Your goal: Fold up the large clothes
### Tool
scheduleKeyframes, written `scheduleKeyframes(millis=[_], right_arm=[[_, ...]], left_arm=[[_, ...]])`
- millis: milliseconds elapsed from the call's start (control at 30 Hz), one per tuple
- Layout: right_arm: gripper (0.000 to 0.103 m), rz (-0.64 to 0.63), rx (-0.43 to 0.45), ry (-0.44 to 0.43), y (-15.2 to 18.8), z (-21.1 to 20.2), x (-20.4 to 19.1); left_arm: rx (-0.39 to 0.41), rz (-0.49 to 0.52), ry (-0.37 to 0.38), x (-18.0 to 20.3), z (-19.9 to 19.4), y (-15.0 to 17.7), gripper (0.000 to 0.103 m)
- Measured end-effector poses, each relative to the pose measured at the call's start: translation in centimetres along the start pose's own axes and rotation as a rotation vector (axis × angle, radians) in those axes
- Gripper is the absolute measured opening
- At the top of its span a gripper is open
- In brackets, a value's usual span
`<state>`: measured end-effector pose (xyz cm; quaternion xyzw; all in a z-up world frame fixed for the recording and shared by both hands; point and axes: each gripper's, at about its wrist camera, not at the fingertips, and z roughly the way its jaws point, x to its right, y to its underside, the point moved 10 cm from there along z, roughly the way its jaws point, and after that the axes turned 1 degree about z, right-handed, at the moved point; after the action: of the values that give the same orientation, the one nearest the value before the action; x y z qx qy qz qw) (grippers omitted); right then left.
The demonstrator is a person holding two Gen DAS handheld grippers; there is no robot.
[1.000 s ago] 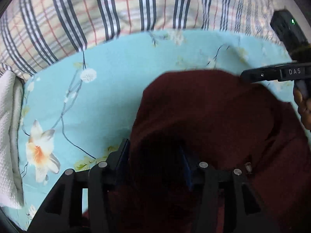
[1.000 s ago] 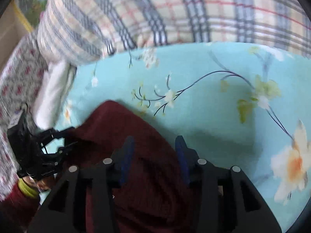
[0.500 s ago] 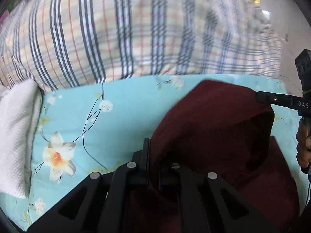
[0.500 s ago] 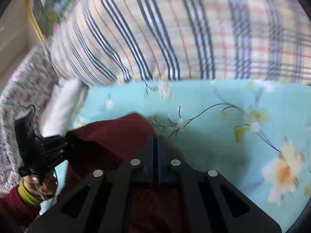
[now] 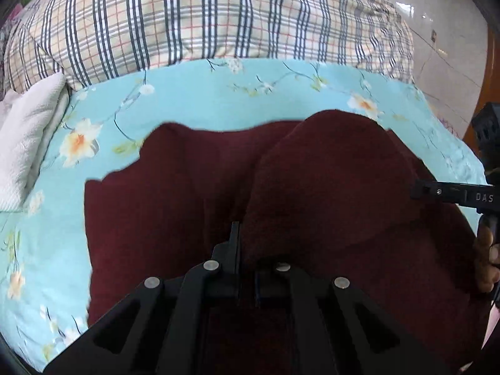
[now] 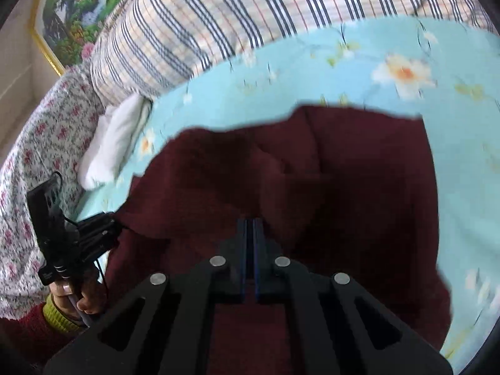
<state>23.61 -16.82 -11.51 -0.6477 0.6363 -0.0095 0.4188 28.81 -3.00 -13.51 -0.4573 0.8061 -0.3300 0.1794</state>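
A dark maroon garment (image 5: 312,187) lay spread on the floral blue bed sheet (image 5: 203,93). The left gripper (image 5: 247,243) and right gripper (image 6: 250,228) were each clamped tight, pinching a fold of it.

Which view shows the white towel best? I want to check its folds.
Left wrist: the white towel is large and sharp at the left edge, folds visible. Right wrist shows it smaller and blurred beside the plaid quilt.

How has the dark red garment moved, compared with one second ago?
Yes. The dark red garment has spread left over the floral sheet, toward the white towel.
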Motion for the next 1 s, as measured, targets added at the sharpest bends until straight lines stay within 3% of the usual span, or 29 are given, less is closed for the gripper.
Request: scheduleKeyframes(millis=[167, 267, 367, 433, 533, 567, 767, 800, 833, 900, 1000], right_arm=[[0.006, -0.017, -0.054, 0.044, 2.1, -0.1, 0.2], [0.008, 0.007, -0.039, 0.047, 2.1, -1.4, 0.6], [0.019, 0.061, -0.028, 0.037, 2.4, -2.6, 1.1], [0.024, 0.116, -0.002, 0.016, 2.2, -3.6, 1.6], [0.047, 0.196, 0.028, -0.011, 1.6, -4.1, 2.1], [0.050, 0.214, 0.033, -0.012, 1.4, -3.9, 2.2], [0.050, 0.249, 0.005, 0.109, 0.5, -0.7, 2.9], [0.037, 0.255, -0.022, 0.107, 0.6, 0.4, 2.9], [0.003, 0.253, -0.037, 0.097, 0.6, 1.0, 2.7], [0.005, 0.239, -0.009, 0.088, 0.0, 0.8, 2.1], [0.005, 0.185, 0.077, 0.121, -1.4, -1.4, 1.6]], left_arm=[[-0.024, 0.012, 0.024, 0.7, -1.5, 2.6, 0.010], [-0.038, 0.009, 0.035, 0.1, -2.8, 3.6, 0.020], [-0.054, -0.075, 0.080, -1.3, -4.3, 4.6, 0.035], [-0.050, -0.158, 0.117, -2.3, -4.9, 4.5, 0.038], [-0.052, -0.307, 0.195, -3.7, -4.9, 3.5, 0.042], [-0.057, -0.327, 0.202, -3.8, -4.7, 3.2, 0.042], [-0.112, -0.302, 0.156, -2.8, -1.5, 2.0, 0.042], [-0.129, -0.288, 0.125, -2.6, -1.0, 2.2, 0.039], [-0.146, -0.269, 0.089, -2.7, -0.4, 2.5, 0.039], [-0.166, -0.237, 0.025, -3.3, 0.4, 3.2, 0.038], [-0.156, -0.235, 0.025, -3.6, 0.5, 3.5, 0.038]])
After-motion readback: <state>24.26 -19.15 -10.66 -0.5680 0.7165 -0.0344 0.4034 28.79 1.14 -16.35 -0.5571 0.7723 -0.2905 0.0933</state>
